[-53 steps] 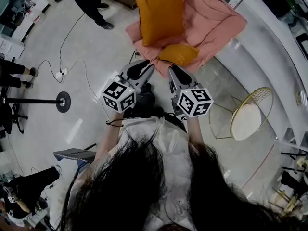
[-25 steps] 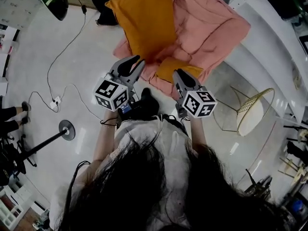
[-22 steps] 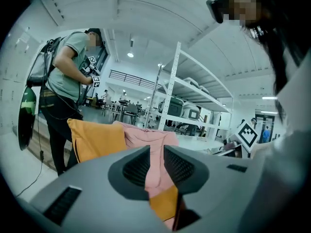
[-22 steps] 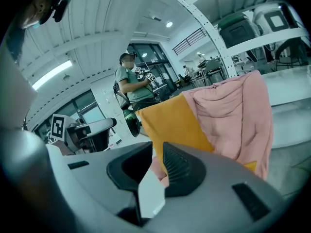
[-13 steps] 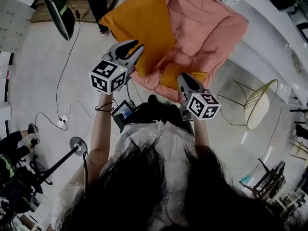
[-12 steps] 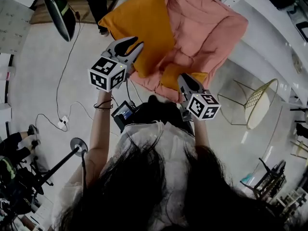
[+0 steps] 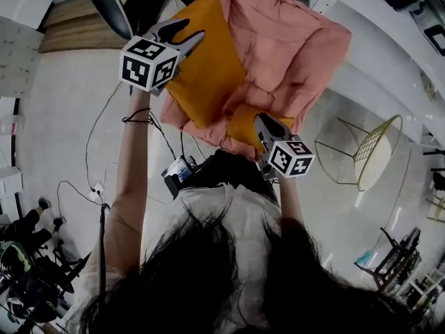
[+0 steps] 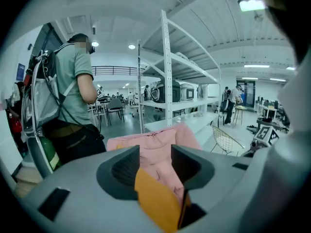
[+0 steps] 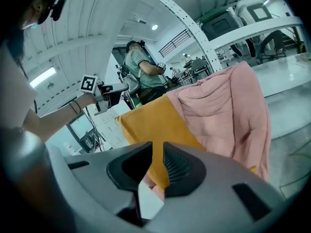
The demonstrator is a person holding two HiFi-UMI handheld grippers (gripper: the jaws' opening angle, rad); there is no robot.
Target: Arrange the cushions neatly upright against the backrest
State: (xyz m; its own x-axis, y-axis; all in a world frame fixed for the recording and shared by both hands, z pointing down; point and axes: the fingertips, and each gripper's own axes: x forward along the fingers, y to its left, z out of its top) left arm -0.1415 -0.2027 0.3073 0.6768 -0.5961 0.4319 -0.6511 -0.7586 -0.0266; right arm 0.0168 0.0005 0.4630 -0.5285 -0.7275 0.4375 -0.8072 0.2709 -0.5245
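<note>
A large orange cushion [image 7: 208,68] leans across the left side of the pink armchair [image 7: 285,40]. My left gripper [image 7: 189,32] reaches its upper left corner. In the left gripper view that corner [image 8: 158,203] lies low in the throat of the left gripper [image 8: 155,152], whose jaws have just been opening and stand apart, their pads off it. A small orange cushion [image 7: 240,127] lies on the seat front. My right gripper [image 7: 261,120] hovers at its right end. The right gripper [image 9: 158,147] shows only a narrow gap, with the large cushion [image 9: 155,125] beyond it.
A gold wire stool [image 7: 379,152] stands right of the chair beside a long white counter [image 7: 389,54]. A person in a green shirt [image 8: 73,91] stands behind the chair on the left. Cables [image 7: 94,186] trail over the floor at left.
My left gripper has swung up and away toward the cushion's top corner, and the large cushion now rests against the chair. The right gripper has dropped slightly at the small cushion.
</note>
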